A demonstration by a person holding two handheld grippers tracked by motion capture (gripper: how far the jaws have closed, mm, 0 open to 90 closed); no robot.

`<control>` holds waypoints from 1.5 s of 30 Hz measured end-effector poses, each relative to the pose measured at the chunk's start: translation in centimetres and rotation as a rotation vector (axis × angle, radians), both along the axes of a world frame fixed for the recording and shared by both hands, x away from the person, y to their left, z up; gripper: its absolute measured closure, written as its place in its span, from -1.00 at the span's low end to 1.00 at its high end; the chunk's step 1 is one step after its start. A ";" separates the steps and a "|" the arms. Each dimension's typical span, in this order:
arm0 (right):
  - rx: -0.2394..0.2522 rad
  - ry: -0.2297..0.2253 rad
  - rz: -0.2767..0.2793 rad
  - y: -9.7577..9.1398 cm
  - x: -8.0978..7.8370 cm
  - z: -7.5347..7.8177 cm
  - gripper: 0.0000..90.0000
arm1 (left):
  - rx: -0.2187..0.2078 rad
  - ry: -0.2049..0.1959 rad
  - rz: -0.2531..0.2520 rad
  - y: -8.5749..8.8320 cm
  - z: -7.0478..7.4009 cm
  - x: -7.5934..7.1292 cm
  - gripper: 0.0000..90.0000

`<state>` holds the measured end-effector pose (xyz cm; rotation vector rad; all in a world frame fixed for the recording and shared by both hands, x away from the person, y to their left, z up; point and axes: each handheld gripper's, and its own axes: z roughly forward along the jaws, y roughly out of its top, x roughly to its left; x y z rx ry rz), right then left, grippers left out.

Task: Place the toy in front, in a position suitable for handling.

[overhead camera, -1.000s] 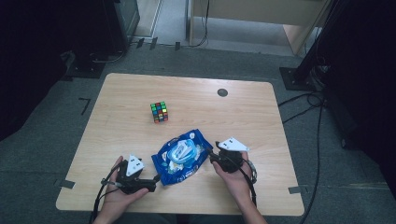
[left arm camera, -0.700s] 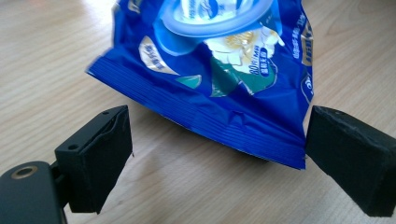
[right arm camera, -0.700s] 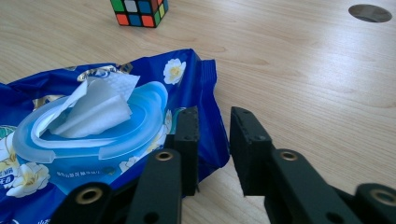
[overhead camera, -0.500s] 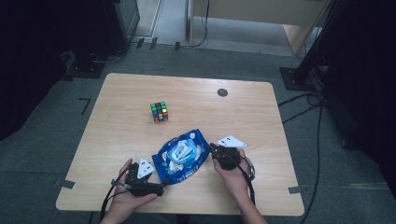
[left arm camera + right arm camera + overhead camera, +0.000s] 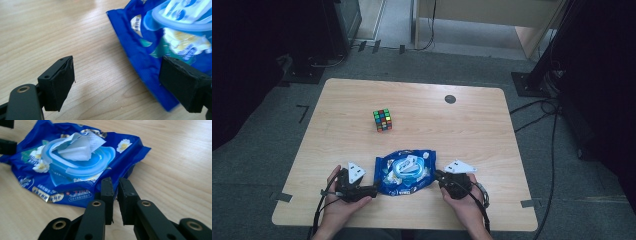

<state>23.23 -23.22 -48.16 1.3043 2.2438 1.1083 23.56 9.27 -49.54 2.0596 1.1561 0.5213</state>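
My right gripper (image 5: 114,185) has its jaws drawn almost together, with a narrow slit between the pads; they have just been closing and then eased a little. The near edge of the blue wet-wipe pack (image 5: 75,167) lies right at their tips, but I cannot tell whether the foil is caught in the slit. Just beyond the tips the pack's light-blue lid (image 5: 82,167) stands open with a white wipe (image 5: 80,147) poking out. My left gripper (image 5: 120,82) has its jaws spread wide, one pad over bare table (image 5: 62,32), the other over the pack's edge, not pressing it. The pack sits between both grippers. Farther off rests a colour cube (image 5: 382,120).
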 end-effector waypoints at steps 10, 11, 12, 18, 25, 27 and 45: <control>0.041 -0.086 -0.027 -0.2 1.9 2.3 0.50 | 0.061 0.059 -0.128 -1.1 -0.9 -0.3 -0.70; 0.042 -0.092 -0.035 -0.1 2.9 2.3 0.47 | 0.075 0.057 -0.124 -1.1 -1.0 -0.3 -0.70; 0.044 -0.098 -0.040 -0.1 3.5 2.2 0.45 | 0.095 0.045 -0.112 -1.0 -1.1 -0.2 -0.69; 0.013 -0.039 0.005 1.3 7.4 0.3 0.31 | 0.088 0.055 0.013 0.0 -1.3 1.2 -0.68; 0.029 0.089 0.053 1.4 6.1 -1.1 0.33 | 0.116 0.007 0.157 0.3 -1.6 2.5 -0.68; 0.056 0.156 0.093 1.4 5.3 -1.2 0.42 | 0.125 -0.005 0.184 0.3 -1.6 2.6 -0.68; 0.031 0.186 0.106 5.2 7.0 -2.5 0.66 | 0.029 -0.014 0.184 2.2 -1.8 2.7 -0.66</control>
